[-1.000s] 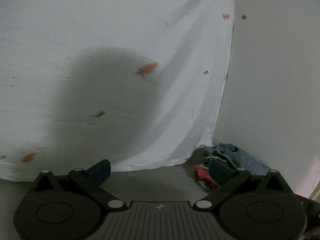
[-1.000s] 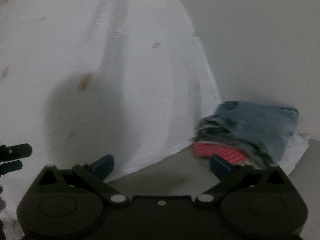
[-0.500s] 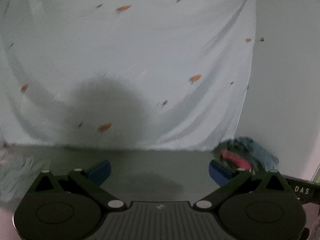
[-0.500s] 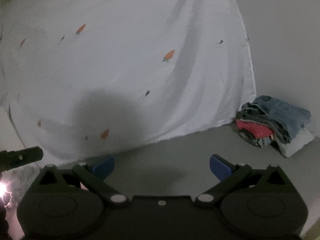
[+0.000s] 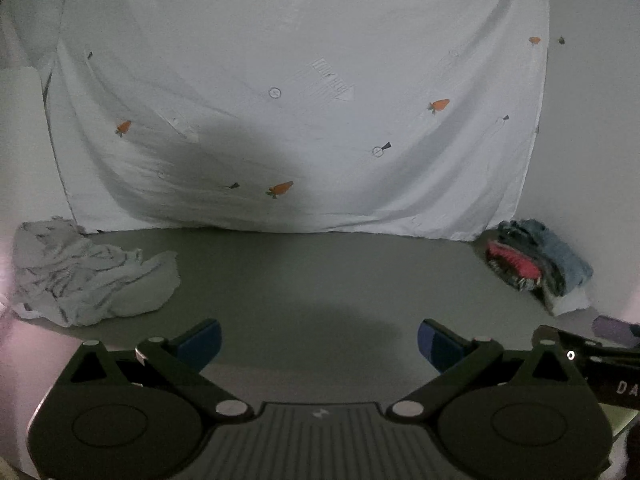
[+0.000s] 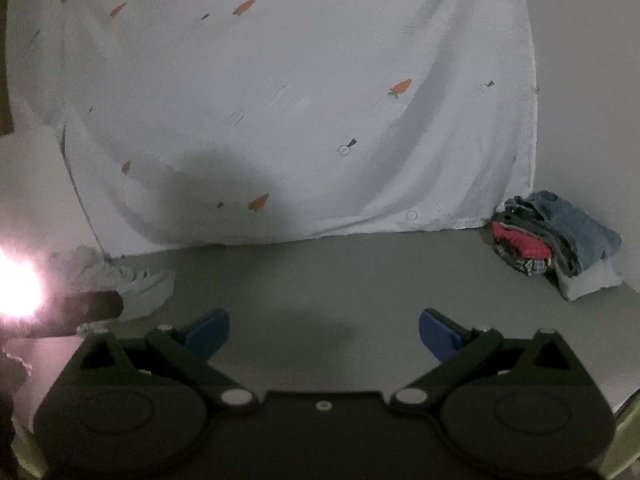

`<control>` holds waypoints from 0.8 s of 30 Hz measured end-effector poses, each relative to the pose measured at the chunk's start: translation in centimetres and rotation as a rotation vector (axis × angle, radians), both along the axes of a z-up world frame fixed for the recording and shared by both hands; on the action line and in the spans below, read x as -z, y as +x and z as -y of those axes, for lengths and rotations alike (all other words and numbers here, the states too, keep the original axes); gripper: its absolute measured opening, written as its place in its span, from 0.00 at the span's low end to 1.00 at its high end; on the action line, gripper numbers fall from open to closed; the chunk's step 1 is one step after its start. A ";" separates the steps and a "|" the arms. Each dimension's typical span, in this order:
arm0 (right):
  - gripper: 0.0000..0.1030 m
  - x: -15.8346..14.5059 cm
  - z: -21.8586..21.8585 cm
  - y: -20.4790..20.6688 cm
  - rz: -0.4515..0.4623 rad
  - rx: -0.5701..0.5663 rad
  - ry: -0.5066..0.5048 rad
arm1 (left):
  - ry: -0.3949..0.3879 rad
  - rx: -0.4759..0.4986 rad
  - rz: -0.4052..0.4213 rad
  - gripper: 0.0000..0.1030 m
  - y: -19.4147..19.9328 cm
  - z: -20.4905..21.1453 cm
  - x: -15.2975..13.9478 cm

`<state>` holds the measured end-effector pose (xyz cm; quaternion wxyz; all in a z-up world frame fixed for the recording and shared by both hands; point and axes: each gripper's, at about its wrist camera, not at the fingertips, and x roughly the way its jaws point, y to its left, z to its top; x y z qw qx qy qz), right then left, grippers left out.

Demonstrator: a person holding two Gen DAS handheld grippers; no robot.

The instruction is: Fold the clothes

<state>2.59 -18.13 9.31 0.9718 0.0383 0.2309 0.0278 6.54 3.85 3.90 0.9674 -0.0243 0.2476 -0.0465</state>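
Note:
A crumpled pale grey garment [image 5: 86, 280] lies at the left of the grey table [image 5: 320, 272], its edge also showing in the right wrist view as the grey garment [image 6: 120, 274]. A folded stack of clothes [image 5: 536, 264], denim on top with red inside, sits at the far right; the right wrist view shows the same stack [image 6: 556, 240]. My left gripper [image 5: 318, 342] is open above bare table, holding nothing. My right gripper [image 6: 324, 334] is open too, empty, over the table's middle.
A white sheet with small carrot prints [image 5: 320, 100] hangs as a backdrop behind the table. A bright light glare [image 6: 16, 288] sits at the left edge of the right wrist view. Part of the other gripper [image 5: 600, 364] shows at the left view's right edge.
Both grippers have pulled back from the hanging sheet. The table, the crumpled garment and the folded stack now show in full. Both stay open.

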 end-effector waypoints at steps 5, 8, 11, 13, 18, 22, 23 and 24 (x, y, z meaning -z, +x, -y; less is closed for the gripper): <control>0.99 0.6 0.1 -1.3 -0.025 -0.018 -0.035 | 0.004 -0.026 -0.010 1.00 -1.6 0.0 0.7; 0.99 1.0 0.3 -2.1 -0.029 -0.027 -0.046 | 0.003 -0.029 -0.025 1.00 -2.4 0.3 1.3; 0.99 1.0 0.5 -2.3 -0.022 -0.033 -0.056 | 0.012 -0.024 -0.043 1.00 -2.7 0.8 1.8; 0.99 1.0 0.7 -2.3 -0.018 -0.038 -0.052 | 0.031 -0.024 -0.042 1.00 -3.0 1.1 1.9; 0.99 1.6 0.6 -2.8 -0.021 -0.061 -0.043 | 0.052 -0.028 -0.023 1.00 -3.7 1.4 1.8; 0.99 1.6 0.5 -3.1 -0.008 -0.061 -0.040 | 0.053 -0.029 -0.038 1.00 -4.0 1.4 1.8; 0.99 1.5 0.5 -3.2 -0.002 -0.062 -0.040 | 0.060 -0.030 -0.034 1.00 -4.1 1.4 1.7; 0.99 1.4 0.5 -3.2 0.003 -0.062 -0.040 | 0.066 -0.032 -0.029 1.00 -4.2 1.5 1.7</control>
